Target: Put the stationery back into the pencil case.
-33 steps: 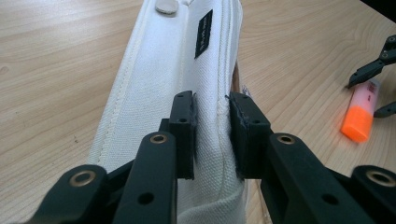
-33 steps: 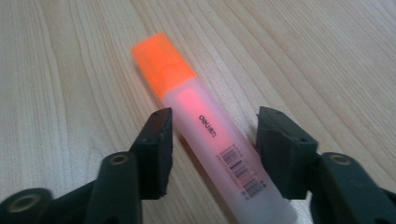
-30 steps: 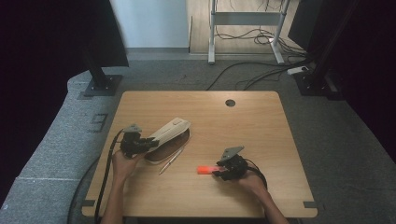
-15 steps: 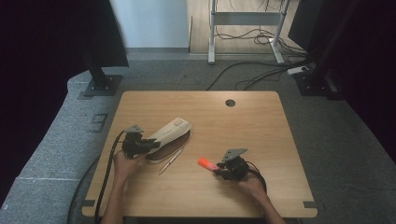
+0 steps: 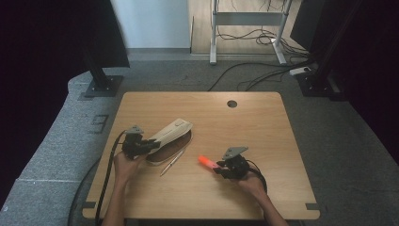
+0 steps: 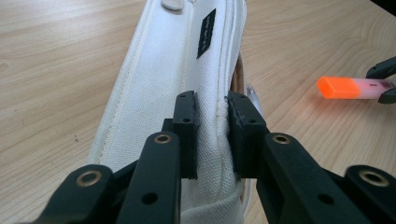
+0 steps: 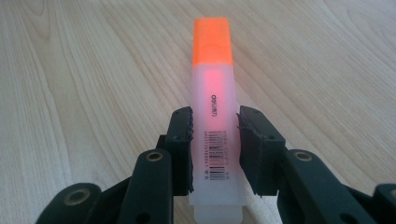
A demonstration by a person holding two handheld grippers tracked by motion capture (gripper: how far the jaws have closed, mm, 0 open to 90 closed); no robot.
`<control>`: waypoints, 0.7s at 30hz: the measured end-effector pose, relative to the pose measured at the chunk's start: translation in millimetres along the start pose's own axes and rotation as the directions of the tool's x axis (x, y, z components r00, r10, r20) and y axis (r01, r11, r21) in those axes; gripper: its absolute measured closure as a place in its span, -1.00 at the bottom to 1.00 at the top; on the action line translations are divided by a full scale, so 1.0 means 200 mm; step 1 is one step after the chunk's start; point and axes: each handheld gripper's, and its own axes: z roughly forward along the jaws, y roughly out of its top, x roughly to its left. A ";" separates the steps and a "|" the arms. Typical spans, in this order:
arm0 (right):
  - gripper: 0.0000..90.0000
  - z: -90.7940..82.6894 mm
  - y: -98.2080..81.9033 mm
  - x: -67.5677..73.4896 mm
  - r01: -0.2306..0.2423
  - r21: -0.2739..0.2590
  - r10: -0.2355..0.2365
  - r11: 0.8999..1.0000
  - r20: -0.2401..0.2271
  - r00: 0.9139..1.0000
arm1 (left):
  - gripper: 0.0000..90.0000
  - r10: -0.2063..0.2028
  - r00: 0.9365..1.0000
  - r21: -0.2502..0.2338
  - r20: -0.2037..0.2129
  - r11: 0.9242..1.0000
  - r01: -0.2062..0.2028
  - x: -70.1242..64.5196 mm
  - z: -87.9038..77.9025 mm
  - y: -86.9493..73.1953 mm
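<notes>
Left gripper [image 6: 212,105]: pressed together on a fold of fabric at the lip of the cream pencil case [image 5: 171,134], on the left half of the table [image 5: 263,122]. Right gripper [image 7: 215,119]: jaws just now closing in, pinching the clear barrel of the orange highlighter [image 7: 212,70] near its tail, cap end aimed at the case, low over the table and apart from the case, with a pen [image 5: 171,162] lying between.

Judging by this, time to slip the highlighter into the case. To do it well:

- Hold the pinch on the lip firm and lift slightly, so that the dark mouth on the near side gapes wide.
- Raise the highlighter enough to clear the pen rather than sweep it along.
- Line the barrel up with the length of the case, then enter cap first at a shallow angle.
- Push in far enough for the tail to pass the lip before spreading the right gripper.
- Release only once the weight rests inside; otherwise likely to tip back out.
- Let go of the lip last.
</notes>
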 end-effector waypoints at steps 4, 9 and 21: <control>0.45 -0.01 0.02 -0.01 0.003 -0.007 -0.003 1.000 0.004 1.000 | 0.68 0.003 1.000 -0.005 -0.007 1.000 -0.003 0.00 0.00 0.00; 0.45 -0.02 0.05 -0.02 0.000 -0.012 0.000 1.000 0.006 1.000 | 0.69 0.006 1.000 -0.012 -0.013 1.000 -0.006 -0.01 -0.02 0.01; 0.45 0.01 0.14 -0.04 0.008 -0.025 -0.008 1.000 0.007 1.000 | 0.70 0.007 1.000 -0.028 -0.024 1.000 -0.008 -0.02 -0.03 0.01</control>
